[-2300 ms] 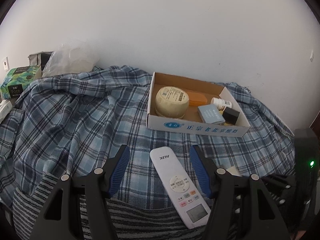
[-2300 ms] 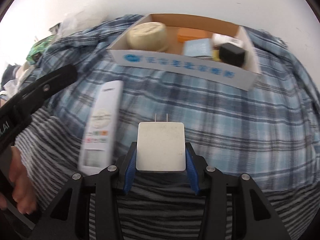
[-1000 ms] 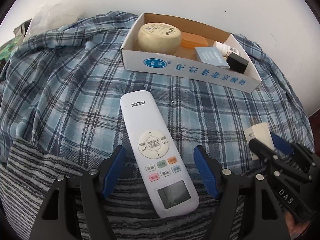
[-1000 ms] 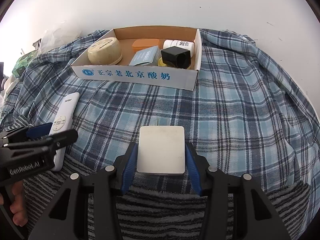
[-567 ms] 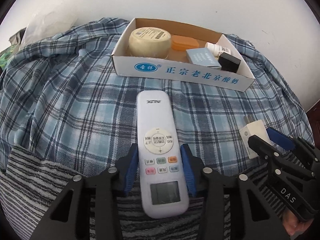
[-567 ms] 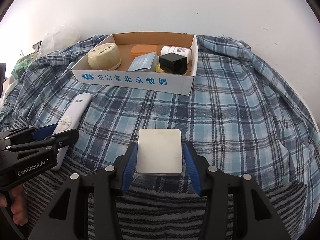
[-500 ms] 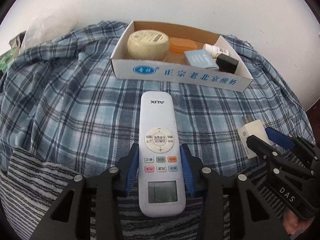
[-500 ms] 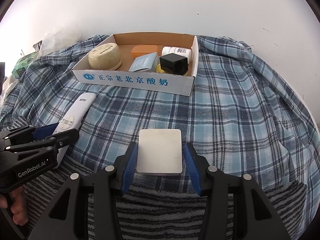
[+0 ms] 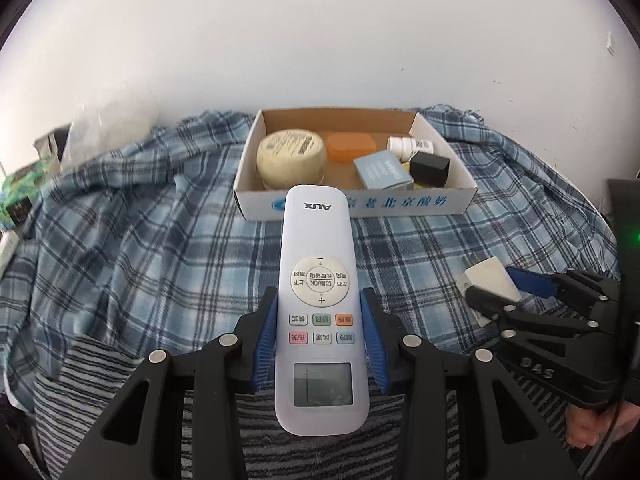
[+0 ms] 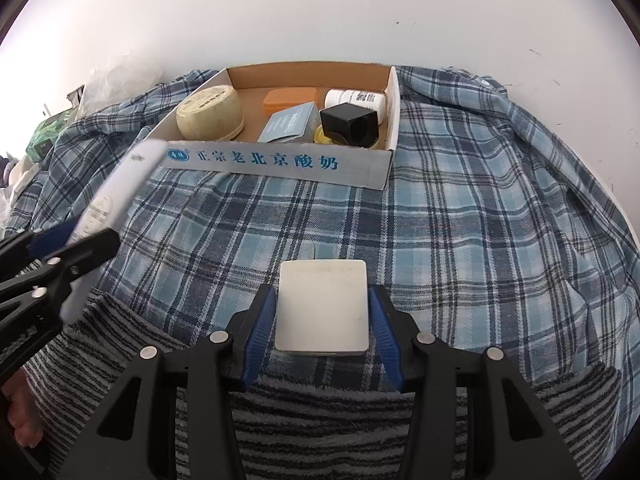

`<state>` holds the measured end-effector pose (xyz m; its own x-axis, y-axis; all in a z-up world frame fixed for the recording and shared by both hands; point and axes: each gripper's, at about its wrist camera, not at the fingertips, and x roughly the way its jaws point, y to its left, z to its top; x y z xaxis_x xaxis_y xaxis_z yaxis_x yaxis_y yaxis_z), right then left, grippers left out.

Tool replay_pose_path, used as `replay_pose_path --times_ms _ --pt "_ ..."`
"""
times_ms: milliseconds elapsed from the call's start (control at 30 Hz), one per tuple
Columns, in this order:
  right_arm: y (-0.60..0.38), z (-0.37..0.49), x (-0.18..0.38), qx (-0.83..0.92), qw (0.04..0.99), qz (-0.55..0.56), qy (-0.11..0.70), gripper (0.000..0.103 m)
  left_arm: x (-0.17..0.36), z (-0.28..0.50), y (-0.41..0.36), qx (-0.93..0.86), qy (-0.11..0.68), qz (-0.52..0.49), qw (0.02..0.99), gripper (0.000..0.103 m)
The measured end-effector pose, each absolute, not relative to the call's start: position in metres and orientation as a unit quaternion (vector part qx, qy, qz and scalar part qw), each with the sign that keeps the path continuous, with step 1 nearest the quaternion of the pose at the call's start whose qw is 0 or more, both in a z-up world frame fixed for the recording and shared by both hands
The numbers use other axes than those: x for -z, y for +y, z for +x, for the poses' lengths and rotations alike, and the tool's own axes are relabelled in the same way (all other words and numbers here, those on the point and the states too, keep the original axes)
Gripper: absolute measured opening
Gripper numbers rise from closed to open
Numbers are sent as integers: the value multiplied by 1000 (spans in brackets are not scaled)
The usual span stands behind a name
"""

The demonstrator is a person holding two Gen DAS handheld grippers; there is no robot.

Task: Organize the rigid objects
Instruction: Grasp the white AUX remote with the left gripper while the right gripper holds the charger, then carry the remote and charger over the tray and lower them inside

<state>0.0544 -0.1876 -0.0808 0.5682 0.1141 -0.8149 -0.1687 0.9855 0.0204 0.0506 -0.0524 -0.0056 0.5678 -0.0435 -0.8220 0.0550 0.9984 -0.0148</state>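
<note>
My left gripper is shut on a white AUX remote and holds it lifted above the plaid cloth, its far end pointing at the cardboard box. It shows blurred in the right wrist view. My right gripper is shut on a white plug adapter, which also shows in the left wrist view. The box holds a round cream tin, an orange case, a blue-grey packet, a black cube and a white bottle.
A blue plaid shirt covers the surface, with a striped grey cloth at the near edge. A green packet and a plastic bag lie at the far left. A white wall stands behind the box.
My left gripper closed on the remote and lifted it off the cloth toward the box. My right gripper kept hold of the adapter and stayed nearly still.
</note>
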Motion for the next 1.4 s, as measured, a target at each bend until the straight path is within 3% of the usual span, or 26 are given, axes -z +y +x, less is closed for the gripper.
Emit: replay_pose_path --times_ms 100,167,767,1400 --pt "-185 59 86 -85 878 -31 469 51 -2 47 -54 37 458 4 888 42" --pt "-186 61 88 -81 877 -32 473 44 -5 45 -55 36 456 6 889 42" --pt "-194 47 42 -81 909 -15 409 44 -44 45 -49 52 431 -17 901 42" --pt "-191 112 -46 -60 945 -13 320 44 -73 150 -60 58 407 -32 911 42"
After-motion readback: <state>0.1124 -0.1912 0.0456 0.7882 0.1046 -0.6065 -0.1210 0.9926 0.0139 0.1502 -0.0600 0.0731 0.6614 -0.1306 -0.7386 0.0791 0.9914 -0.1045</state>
